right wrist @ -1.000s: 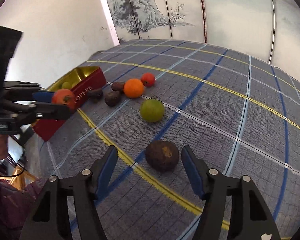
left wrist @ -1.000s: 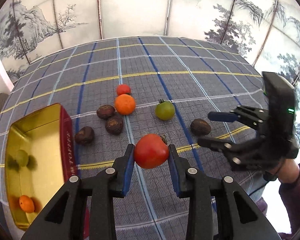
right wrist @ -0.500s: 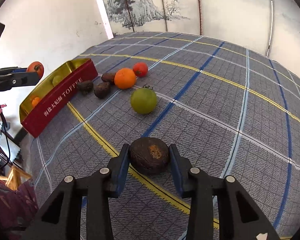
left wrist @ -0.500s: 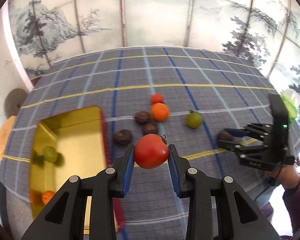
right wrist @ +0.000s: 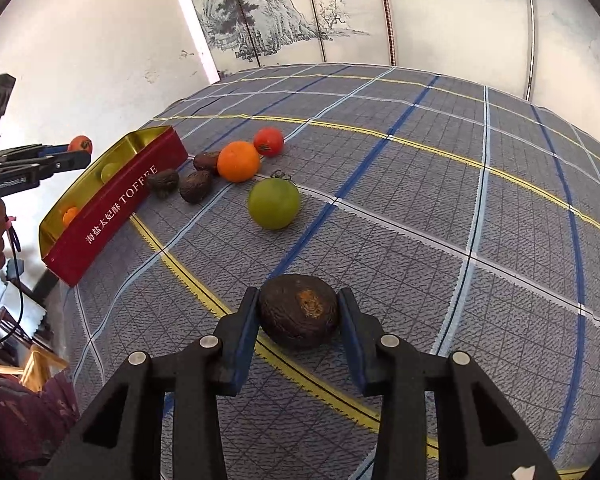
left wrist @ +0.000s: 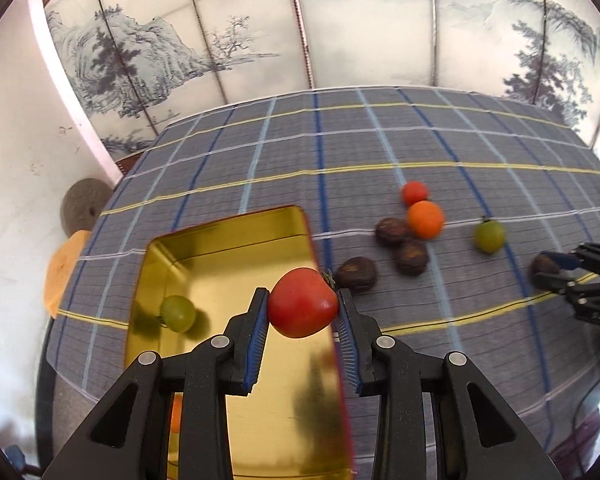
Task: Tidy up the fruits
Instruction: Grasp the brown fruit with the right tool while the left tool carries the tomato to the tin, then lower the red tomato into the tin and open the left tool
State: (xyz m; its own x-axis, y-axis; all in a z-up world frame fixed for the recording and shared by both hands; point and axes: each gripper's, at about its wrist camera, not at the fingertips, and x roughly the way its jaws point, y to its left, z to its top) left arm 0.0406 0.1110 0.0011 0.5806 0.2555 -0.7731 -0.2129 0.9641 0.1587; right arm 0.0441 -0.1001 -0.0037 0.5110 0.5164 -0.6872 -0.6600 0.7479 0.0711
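Now, at the far left, the red tin (left wrist: 236, 256) with its gold inside sits on the checked bench (left wrist: 380, 152), a green fruit (left wrist: 177, 313) and a small orange one already lying in it. The left claw (left wrist: 302, 312) hangs just above the tin's right wall, clamped on a red tomato (left wrist: 303, 303) that both blue pads press from the sides. To do this step well, I judge the claw should go a little further left so the tomato is clearly over the gold floor, not over the rim, then sink low before the pads part, so the fruit does not bounce or roll onto the green one.

Right of the tin, three dark wrinkled fruits (left wrist: 410, 257), an orange (left wrist: 425, 219) and a small red tomato (left wrist: 415, 193) lie in a loose cluster on the cloth, with a green tomato (left wrist: 489, 236) a little further right.

At the right, the right claw (right wrist: 298, 312) has just been closing and now grips a fourth dark fruit (right wrist: 298, 310), which looks as if it rests on the cloth over a yellow stripe. Its skin seems soft, so a gentle squeeze and a straight lift would suit, and it should wait for the left claw to clear the tin before coming across.
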